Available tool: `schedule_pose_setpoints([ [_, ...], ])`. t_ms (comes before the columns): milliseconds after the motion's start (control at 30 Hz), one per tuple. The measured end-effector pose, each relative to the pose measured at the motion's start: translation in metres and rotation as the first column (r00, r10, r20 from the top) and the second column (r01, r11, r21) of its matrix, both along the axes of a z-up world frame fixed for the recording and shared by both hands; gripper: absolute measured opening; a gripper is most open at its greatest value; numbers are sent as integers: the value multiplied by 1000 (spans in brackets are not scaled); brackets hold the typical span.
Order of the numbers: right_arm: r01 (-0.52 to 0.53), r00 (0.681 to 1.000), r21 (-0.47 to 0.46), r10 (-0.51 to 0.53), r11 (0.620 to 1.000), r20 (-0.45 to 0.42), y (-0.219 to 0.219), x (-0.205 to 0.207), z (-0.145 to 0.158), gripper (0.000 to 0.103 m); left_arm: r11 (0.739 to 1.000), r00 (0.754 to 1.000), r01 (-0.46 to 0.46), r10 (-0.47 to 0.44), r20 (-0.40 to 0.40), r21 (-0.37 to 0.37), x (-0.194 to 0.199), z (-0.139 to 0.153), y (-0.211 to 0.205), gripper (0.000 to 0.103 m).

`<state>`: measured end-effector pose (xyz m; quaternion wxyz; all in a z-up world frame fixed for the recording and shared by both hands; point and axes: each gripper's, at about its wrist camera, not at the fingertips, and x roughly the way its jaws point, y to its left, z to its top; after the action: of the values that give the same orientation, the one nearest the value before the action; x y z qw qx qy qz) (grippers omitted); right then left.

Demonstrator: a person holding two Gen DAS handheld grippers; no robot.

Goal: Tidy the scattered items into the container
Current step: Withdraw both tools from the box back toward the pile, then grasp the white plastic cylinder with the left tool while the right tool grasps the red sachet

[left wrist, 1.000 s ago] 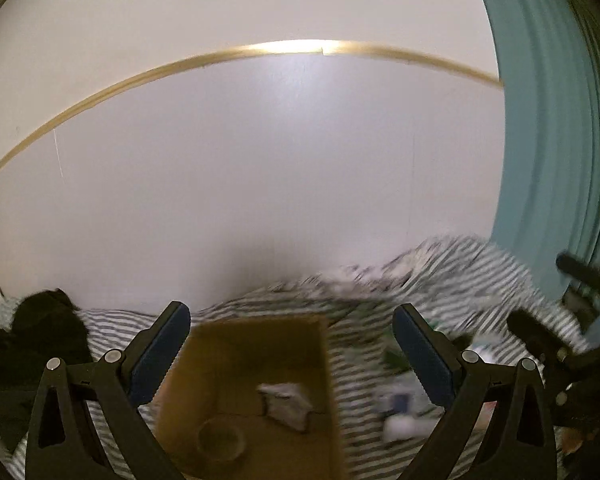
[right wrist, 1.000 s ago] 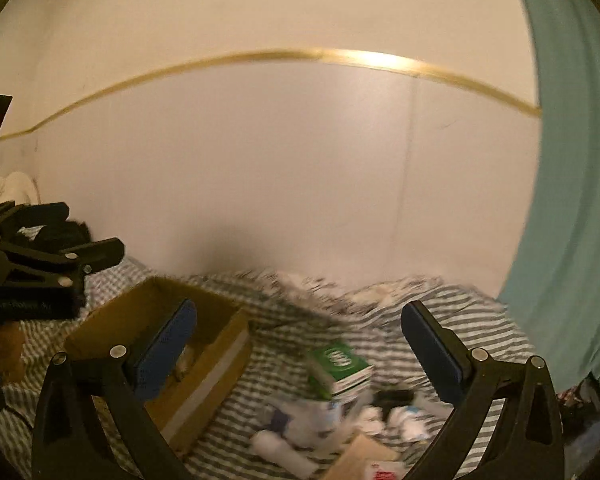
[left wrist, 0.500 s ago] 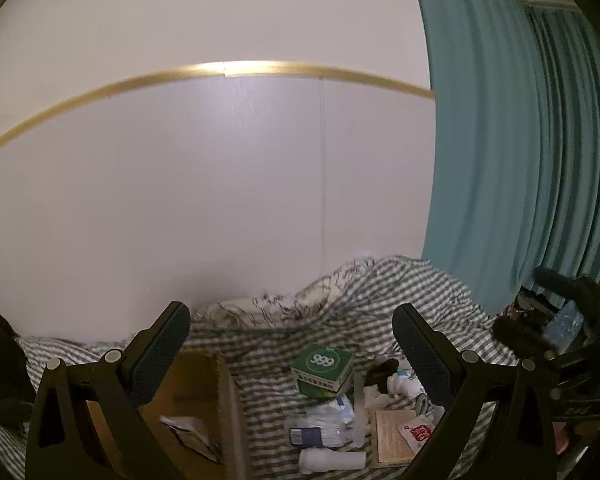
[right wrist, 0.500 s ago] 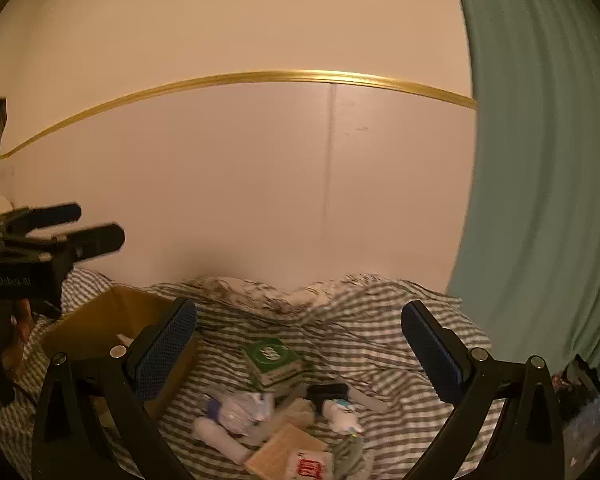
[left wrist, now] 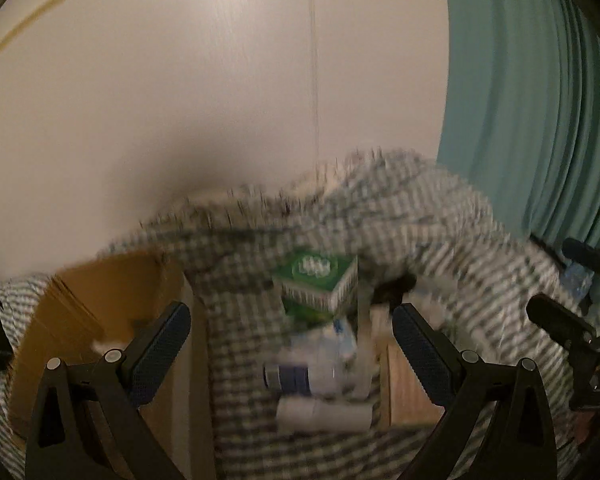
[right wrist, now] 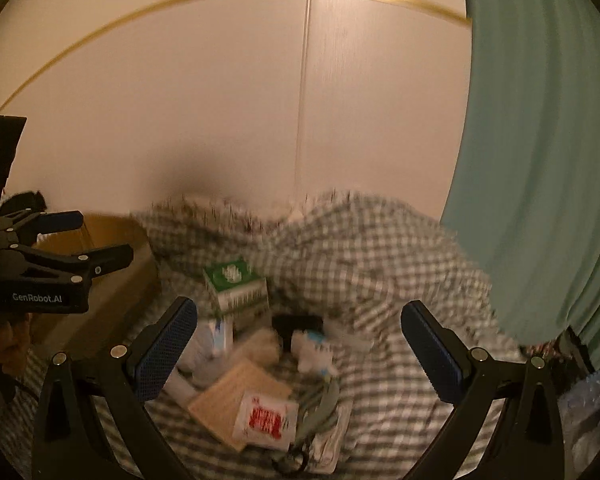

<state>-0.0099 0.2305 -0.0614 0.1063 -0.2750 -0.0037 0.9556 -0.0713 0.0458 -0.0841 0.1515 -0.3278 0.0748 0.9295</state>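
The left hand-held gripper (left wrist: 290,344) hung with its jaws spread wide and empty above a checked bedcover (left wrist: 440,240). Between its fingers, though lower on the bed, a white tube (left wrist: 324,413) lay flat, its long axis running left to right, with a green box (left wrist: 318,284) beyond it. The cardboard box (left wrist: 100,312) sat open to the left, just beside the pile. The right hand-held gripper (right wrist: 300,350) was likewise wide open and empty over the same blurred clutter, a red-printed packet (right wrist: 266,420) lying near between its fingers.
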Motion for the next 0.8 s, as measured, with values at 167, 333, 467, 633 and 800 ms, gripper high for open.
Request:
schedule_pose_setpoints([
  [167,-23,992,-36,28,999,127,-1,-1,-49,102,997,993,35,-27,113,-67,1,-49,6,103],
  [333,-45,973,-46,55,998,225,-3,0,-86,100,992,976,70,-46,215,-107,1,-89,12,103],
  [467,-64,960,-25,68,998,271,-4,-3,-105,96,988,957,77,-35,288,-136,-3,-118,11,103],
  [633,-45,951,-64,62,997,302,7,-8,-115,96,991,939,69,-26,343,-113,-12,-136,8,103],
  [800,-34,940,-131,76,991,333,14,-16,-127,96,991,927,103,-66,368,-83,-12,-140,14,103],
])
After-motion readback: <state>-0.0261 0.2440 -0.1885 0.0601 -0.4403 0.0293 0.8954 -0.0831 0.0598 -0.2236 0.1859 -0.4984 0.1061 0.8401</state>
